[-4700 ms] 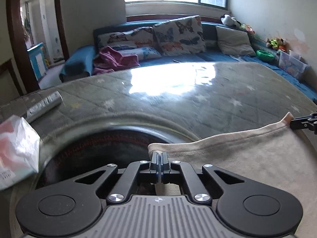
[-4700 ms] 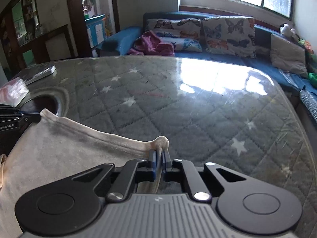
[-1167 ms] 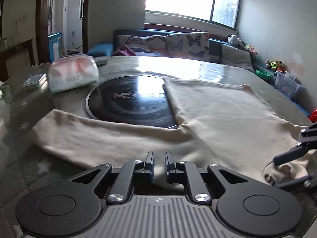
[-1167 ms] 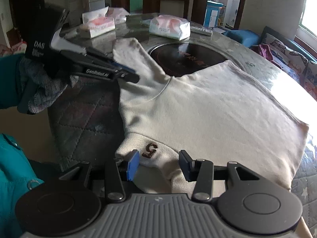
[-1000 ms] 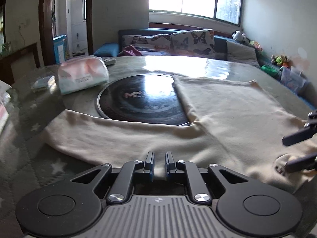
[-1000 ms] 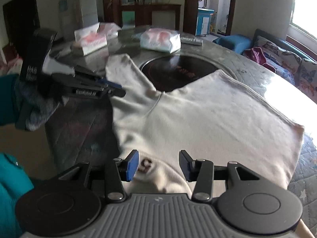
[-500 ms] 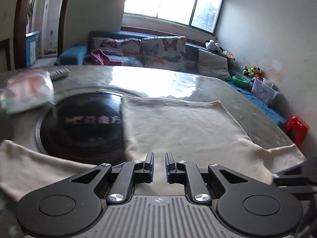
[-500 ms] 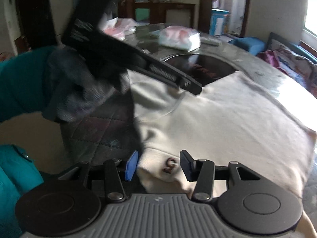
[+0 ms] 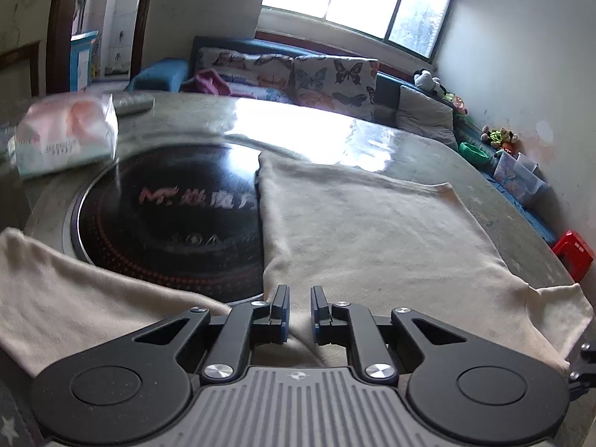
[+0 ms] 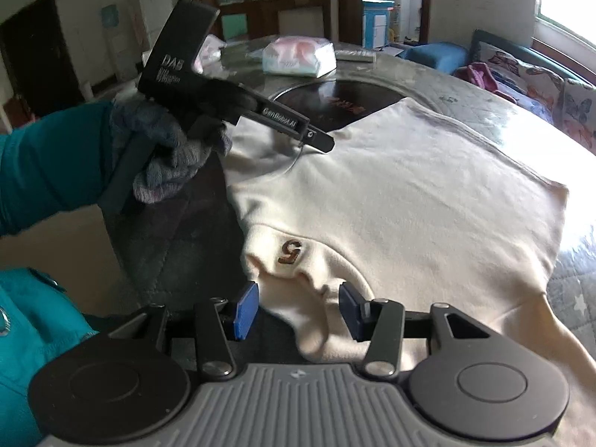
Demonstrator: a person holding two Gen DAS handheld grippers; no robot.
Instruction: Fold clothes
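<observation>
Only our right view showed the shirt (image 10: 391,201) collar's "5" (image 10: 289,252); both hand-held grippers (image 9: 298,311) (image 10: 298,311) gaped empty, tissue pack (image 9: 65,136) beyond.

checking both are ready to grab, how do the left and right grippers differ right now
The right gripper stands wide open, while the left gripper shows only a narrow gap. The right gripper sits at the shirt's collar near the brown 5, cloth bunched between its fingers; the left gripper hovers by the armpit, next to the cooktop. Both hold nothing and have blue pads.
</observation>
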